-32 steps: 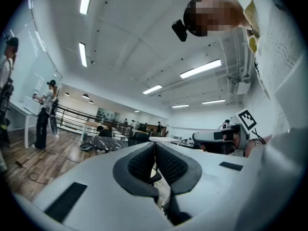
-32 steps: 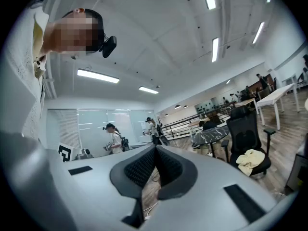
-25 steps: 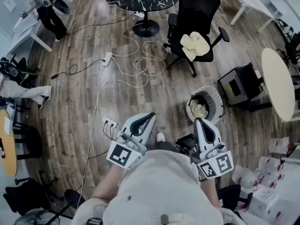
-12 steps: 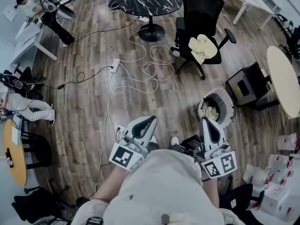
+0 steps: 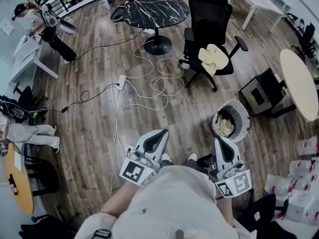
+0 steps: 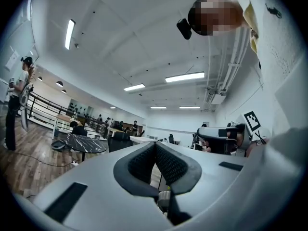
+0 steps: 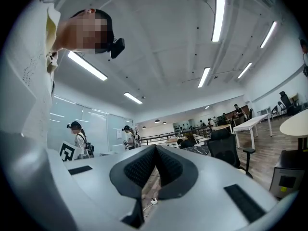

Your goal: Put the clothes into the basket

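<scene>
A pale yellow garment (image 5: 213, 58) lies on the seat of a black office chair (image 5: 211, 26) across the room. A round ribbed basket (image 5: 230, 121) stands on the wood floor to the front right, with another pale garment (image 5: 226, 127) inside it. My left gripper (image 5: 162, 133) (image 6: 155, 145) is held level in front of my body, shut and empty. At the same height, my right gripper (image 5: 221, 140) (image 7: 155, 148) is also shut with nothing between its pads. Both are well short of the chair; the right one is near the basket.
White cables and a power strip (image 5: 121, 79) trail over the floor ahead. A black marble round table (image 5: 154, 11) stands beyond them. A black box (image 5: 261, 95) and a pale round table (image 5: 299, 81) are at the right. A person (image 5: 42, 26) stands far left.
I have walked forward: the chair, basket and cables have shifted in the head view, and the basket now lies just ahead of the right gripper. Both grippers stay shut.
</scene>
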Motion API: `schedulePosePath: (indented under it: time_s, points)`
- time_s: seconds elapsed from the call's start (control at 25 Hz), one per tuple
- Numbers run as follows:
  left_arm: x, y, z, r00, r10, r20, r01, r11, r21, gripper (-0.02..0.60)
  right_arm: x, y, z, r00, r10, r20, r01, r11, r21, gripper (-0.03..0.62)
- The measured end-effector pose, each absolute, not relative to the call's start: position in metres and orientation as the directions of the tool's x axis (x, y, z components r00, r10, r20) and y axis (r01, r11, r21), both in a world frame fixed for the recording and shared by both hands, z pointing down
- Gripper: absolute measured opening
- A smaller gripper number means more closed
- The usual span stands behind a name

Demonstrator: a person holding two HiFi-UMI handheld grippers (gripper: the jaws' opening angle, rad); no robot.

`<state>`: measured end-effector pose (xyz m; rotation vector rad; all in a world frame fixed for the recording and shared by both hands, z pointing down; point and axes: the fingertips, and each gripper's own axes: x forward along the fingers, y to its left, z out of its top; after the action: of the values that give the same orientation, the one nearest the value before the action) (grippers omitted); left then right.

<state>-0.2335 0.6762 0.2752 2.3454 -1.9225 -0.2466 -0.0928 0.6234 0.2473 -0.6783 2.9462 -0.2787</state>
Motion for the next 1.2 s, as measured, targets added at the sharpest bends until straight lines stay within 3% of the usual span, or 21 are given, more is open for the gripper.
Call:
schedulePosePath:
  time_s: [0.24, 0.4, 0.64, 1.2]
  points:
    - [-0.223, 0.656, 0.259, 0.261, -0.957, -0.129, -0.950, -0.279, 0.143, 0.020, -0.085, 0.614, 0.257, -0.863, -0.505, -0.016, -0.487, 0.841, -0.234, 0.009]
    - [-0.227, 0.654, 0.269, 0.290, -0.954, -0.076, -0.945, -0.298, 0.136, 0.020, -0.095, 0.607, 0.259, -0.858, -0.514, 0.008, -0.500, 0.830, -0.248, 0.008]
    - [-0.253, 0.648, 0.289, 0.223, -0.975, -0.004, -0.965, -0.221, 0.144, 0.020, -0.121, 0.590, 0.260, -0.870, -0.493, 0.004, -0.479, 0.843, -0.243, 0.009]
    - [-0.291, 0.595, 0.284, 0.149, -0.989, -0.021, -0.980, -0.151, 0.127, 0.020, -0.167, 0.521, 0.270, -0.907, -0.420, -0.009, -0.405, 0.879, -0.251, 0.009]
